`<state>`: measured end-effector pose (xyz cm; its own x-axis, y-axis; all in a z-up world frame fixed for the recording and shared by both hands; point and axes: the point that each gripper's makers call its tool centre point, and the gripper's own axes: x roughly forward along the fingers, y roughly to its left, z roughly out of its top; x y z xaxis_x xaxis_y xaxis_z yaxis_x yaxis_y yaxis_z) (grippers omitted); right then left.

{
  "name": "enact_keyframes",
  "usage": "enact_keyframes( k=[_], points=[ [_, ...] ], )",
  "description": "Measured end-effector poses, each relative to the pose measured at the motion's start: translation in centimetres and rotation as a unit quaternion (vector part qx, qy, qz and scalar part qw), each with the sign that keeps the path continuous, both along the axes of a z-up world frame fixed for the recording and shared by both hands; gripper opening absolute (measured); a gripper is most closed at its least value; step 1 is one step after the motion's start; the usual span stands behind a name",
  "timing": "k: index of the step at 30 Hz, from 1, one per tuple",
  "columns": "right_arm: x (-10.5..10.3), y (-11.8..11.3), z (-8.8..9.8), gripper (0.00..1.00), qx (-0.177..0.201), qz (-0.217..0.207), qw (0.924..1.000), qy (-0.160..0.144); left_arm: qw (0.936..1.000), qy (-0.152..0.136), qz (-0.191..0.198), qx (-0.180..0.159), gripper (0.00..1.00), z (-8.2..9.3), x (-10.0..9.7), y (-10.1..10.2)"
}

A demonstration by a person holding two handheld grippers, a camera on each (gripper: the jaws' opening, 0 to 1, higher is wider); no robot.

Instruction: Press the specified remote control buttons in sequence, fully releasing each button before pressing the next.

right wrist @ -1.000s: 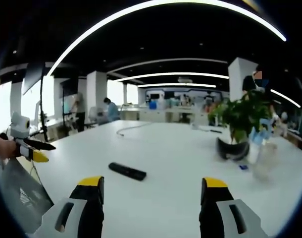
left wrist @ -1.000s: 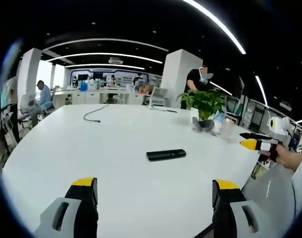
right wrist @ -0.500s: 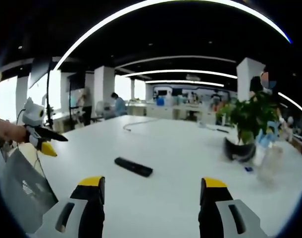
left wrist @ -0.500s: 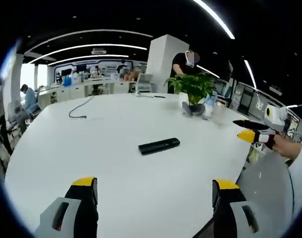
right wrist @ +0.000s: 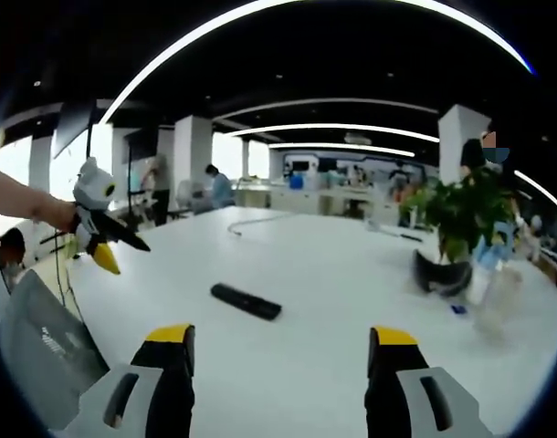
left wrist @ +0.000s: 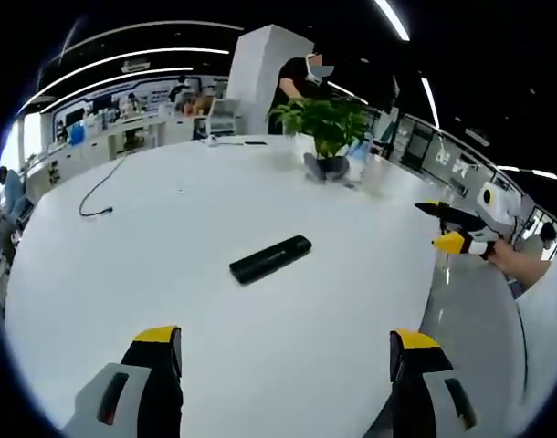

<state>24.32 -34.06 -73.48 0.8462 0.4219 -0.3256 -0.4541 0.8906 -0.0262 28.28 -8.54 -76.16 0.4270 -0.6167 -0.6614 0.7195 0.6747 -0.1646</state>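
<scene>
A plant (left wrist: 326, 123) is seen standing in a dark pot (left wrist: 327, 166) at the far side of the white bench (left wrist: 169, 237); in the right gripper view the plant (right wrist: 457, 210) and pot (right wrist: 436, 272) are found to the right, with a clear bottle (right wrist: 484, 265) just beside the pot. What the bottle holds cannot be told.

The black remote (left wrist: 270, 258) is seen lying flat on the bench, well apart from the pot and from both tools; in the right gripper view the remote (right wrist: 246, 301) lies left of centre. A cable (left wrist: 100, 185) is seen on the far part of the bench.

Compared with half a second ago, the left gripper view is tilted further down, so that more of the bench top is shown and the remote appears nearer; the remote itself is not seen to have shifted on the bench. In the right gripper view the left tool (right wrist: 114, 248) is now seen higher and closer in, its yellow tip pointing downward.

The left tool (left wrist: 288, 351) is held with jaws wide apart over the bench, nothing between them and nothing touched. The right tool (right wrist: 277, 347) is likewise held wide open and empty; in the left gripper view the right tool (left wrist: 445, 226) is seen at the bench's right edge, held by a hand (left wrist: 516, 265).
</scene>
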Motion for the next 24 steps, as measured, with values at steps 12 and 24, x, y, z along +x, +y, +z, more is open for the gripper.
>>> enact_keyframes(
  k=[12, 24],
  points=[
    [0.0, 0.0, 0.2, 0.75, 0.012, -0.003, 0.9999, -0.001, 0.9942, 0.019, -0.087, 0.060, 0.95, -0.6, 2.6, -1.1],
    [0.1, -0.4, 0.3, 0.73, 0.018, -0.017, 0.9997, -0.001, 0.9930, 0.062, -0.090, 0.045, 0.90, -1.4, 5.7, -2.9]
  ],
)
